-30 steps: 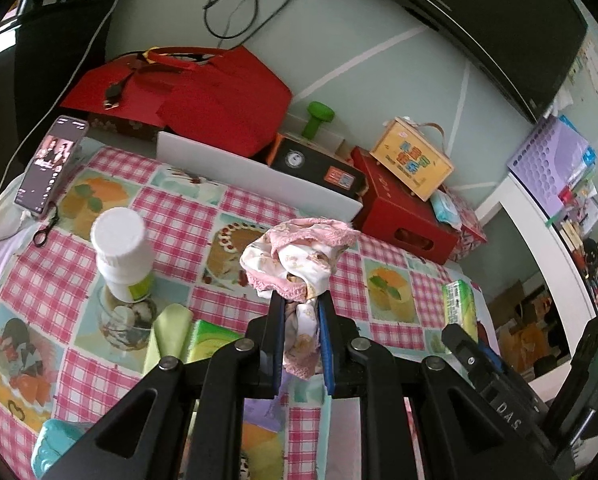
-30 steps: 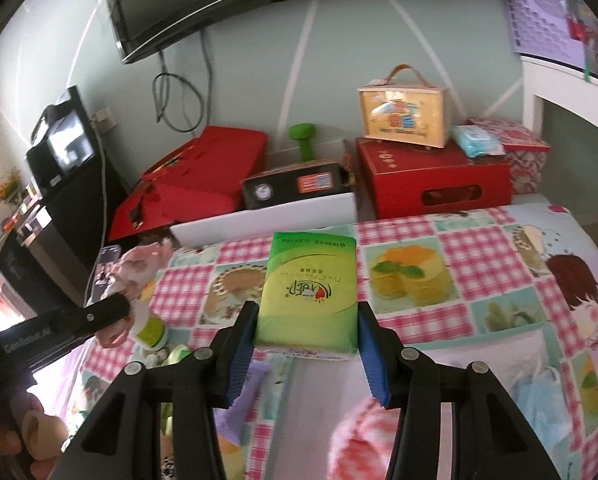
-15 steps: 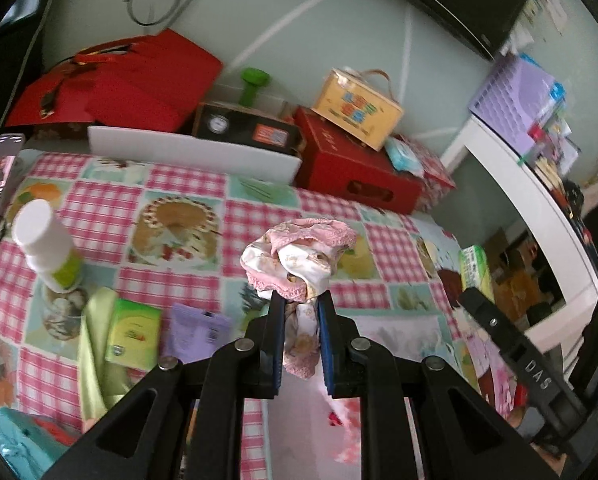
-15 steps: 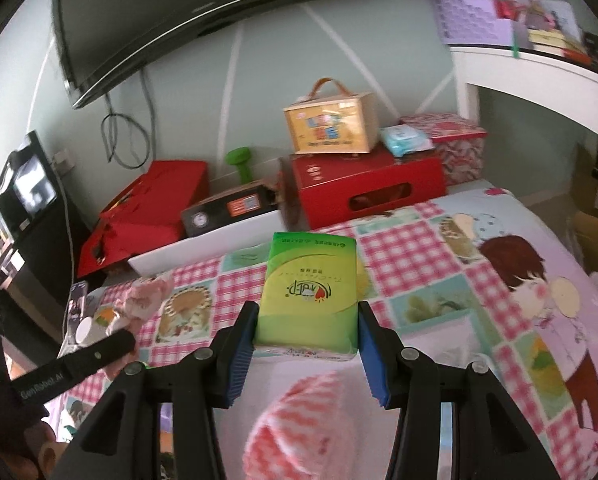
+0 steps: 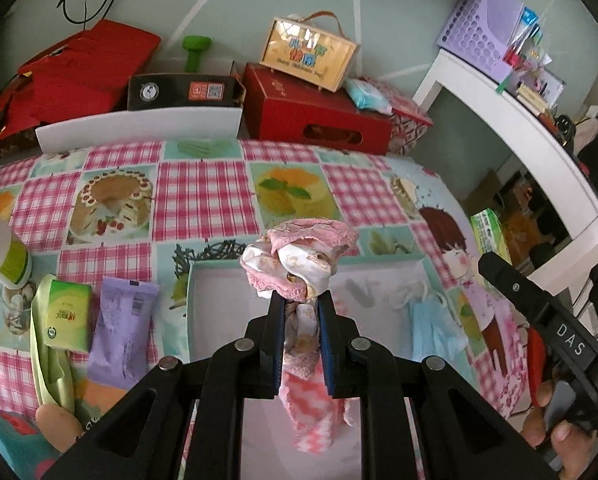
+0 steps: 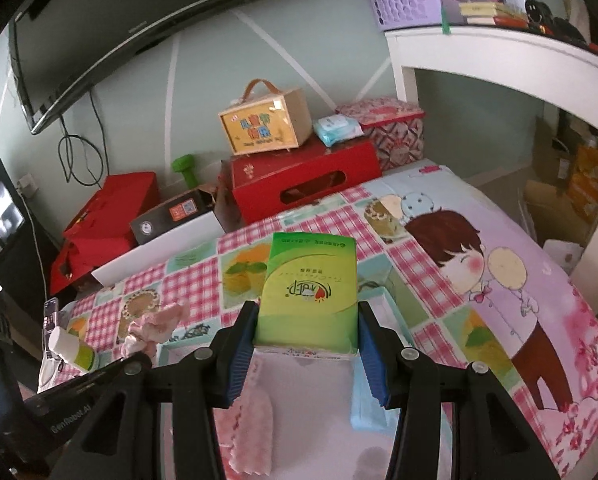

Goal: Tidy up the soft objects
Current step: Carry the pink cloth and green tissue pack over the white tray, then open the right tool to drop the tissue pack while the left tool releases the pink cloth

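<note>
My left tongs (image 5: 297,312) pinch the pink cloth (image 5: 299,256) above the white box (image 5: 227,276); right tongs (image 6: 306,346) clamp a green tissue pack (image 6: 309,300). Blue mask (image 5: 433,326) already boxed; packets (image 5: 119,328) at nine o'clock remain.

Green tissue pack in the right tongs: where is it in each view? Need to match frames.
Left wrist: green tissue pack at the right edge, seen edge-on above the black right tongs arm.
Right wrist: centre frame, clamped between the blue pads of the right tongs.
Shared landmark: the red box behind the table.
</note>
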Demonstrator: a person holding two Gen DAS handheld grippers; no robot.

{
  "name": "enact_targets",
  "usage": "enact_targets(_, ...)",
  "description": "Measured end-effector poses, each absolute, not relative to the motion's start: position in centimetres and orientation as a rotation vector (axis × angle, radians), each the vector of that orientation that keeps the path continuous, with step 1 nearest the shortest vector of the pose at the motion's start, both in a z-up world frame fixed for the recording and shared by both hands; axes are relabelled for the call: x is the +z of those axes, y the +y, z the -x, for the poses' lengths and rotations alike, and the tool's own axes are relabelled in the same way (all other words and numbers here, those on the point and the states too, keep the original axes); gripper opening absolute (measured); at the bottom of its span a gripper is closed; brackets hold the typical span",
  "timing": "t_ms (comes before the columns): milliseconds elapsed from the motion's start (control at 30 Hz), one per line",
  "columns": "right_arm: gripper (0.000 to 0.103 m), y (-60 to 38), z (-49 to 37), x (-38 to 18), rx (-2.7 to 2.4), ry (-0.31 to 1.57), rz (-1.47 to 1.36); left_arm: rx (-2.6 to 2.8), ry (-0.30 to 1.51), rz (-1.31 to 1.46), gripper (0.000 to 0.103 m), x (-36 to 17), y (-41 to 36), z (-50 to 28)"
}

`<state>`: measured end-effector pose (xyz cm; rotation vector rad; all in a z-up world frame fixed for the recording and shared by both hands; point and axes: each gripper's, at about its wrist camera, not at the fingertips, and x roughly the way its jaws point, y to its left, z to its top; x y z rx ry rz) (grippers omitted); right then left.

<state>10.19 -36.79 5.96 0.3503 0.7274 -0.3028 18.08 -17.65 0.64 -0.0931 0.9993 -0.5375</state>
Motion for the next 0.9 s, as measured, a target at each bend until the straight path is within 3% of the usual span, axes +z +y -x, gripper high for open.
enact_targets(400,0.052,-35.2,-13.8,-0.7,-0.208,0.952,-0.325,-0.397,1.124,0.079,0.016,-4.7,-17.4,-19.7)
enact_targets(733,0.052,-35.0,-14.3,-1.7,-0.207,1.005,-0.299,-0.392,1.195,0.023,0.017,-7.5,-18.6,-19.4)
enact_targets(900,0.052,-35.4,-14.3,-2.2,-0.221,1.034,-0.312,-0.388,1.212,0.018,0.024,-7.8,-18.6,-19.5)
